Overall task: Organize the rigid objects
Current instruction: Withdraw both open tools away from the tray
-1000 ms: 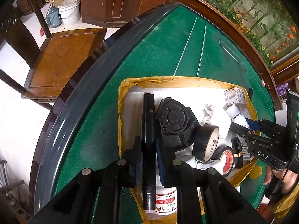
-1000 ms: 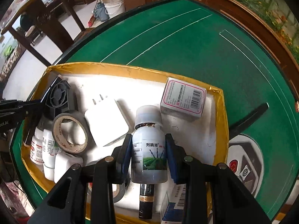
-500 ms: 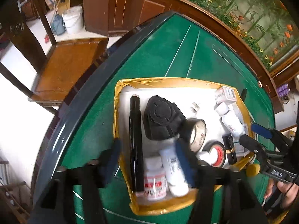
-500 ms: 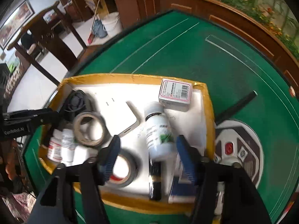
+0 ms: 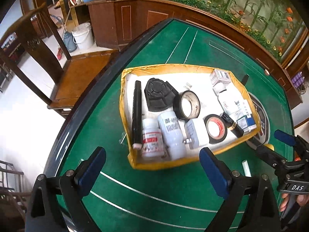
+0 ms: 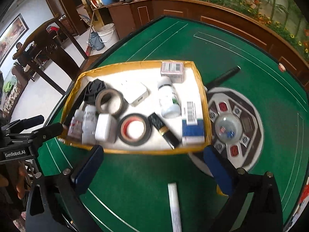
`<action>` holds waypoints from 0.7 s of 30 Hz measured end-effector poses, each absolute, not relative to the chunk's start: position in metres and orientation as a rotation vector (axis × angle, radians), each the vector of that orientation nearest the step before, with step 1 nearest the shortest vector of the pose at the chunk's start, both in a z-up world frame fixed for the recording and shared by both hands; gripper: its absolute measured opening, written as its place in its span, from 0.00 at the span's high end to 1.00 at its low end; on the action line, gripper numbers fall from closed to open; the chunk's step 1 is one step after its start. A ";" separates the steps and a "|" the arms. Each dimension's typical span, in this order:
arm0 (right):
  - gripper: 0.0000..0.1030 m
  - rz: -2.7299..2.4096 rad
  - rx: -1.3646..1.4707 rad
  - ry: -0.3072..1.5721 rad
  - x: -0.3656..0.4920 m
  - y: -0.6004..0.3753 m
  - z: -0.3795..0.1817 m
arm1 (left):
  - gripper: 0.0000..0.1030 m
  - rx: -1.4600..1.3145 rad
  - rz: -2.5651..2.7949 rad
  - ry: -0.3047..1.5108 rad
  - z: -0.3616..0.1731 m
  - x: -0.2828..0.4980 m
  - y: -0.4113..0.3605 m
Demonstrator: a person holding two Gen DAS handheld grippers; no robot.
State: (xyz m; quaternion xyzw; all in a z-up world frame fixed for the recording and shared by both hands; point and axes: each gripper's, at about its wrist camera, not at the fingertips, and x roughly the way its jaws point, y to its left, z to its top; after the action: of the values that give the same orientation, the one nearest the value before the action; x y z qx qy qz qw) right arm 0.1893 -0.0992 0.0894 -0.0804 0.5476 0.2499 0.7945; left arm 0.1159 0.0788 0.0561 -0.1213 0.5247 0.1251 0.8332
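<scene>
Yellow-rimmed tray (image 5: 226,151) on green felt (image 5: 154,189) holds glossy tape rolls, white bottles. Left gripper (image 5: 152,167) and right gripper (image 6: 154,164) both spread, empty; earlier they pinched a black bar (image 5: 136,114) and a bottle (image 6: 168,100).

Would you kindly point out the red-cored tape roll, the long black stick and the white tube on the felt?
red-cored tape roll (image 5: 216,128), left wrist view, red core.
long black stick (image 5: 136,112), left wrist view, mid-shaft.
white tube (image 6: 173,203), right wrist view, body.

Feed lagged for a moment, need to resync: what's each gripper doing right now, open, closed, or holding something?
Left gripper: open, holding nothing, short of the yellow box.
Right gripper: open, holding nothing, also short of the box.
</scene>
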 end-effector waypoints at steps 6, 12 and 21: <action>0.00 0.513 -0.174 1.161 0.172 -0.111 0.098 | 0.01 -0.229 0.298 1.049 0.073 0.096 0.069; 0.00 0.515 -0.164 1.146 0.155 -0.123 0.104 | 0.01 -0.168 0.354 1.026 0.089 0.078 0.054; 0.00 0.537 -0.160 1.156 0.141 -0.133 0.102 | 0.01 -0.153 0.403 1.006 0.100 0.062 0.034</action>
State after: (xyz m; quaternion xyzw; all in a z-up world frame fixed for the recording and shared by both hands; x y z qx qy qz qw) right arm 0.1413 -0.1330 0.1019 -0.0747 0.5390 0.2506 0.8007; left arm 0.0621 0.0341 0.0999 -0.0728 0.4783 0.1914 0.8540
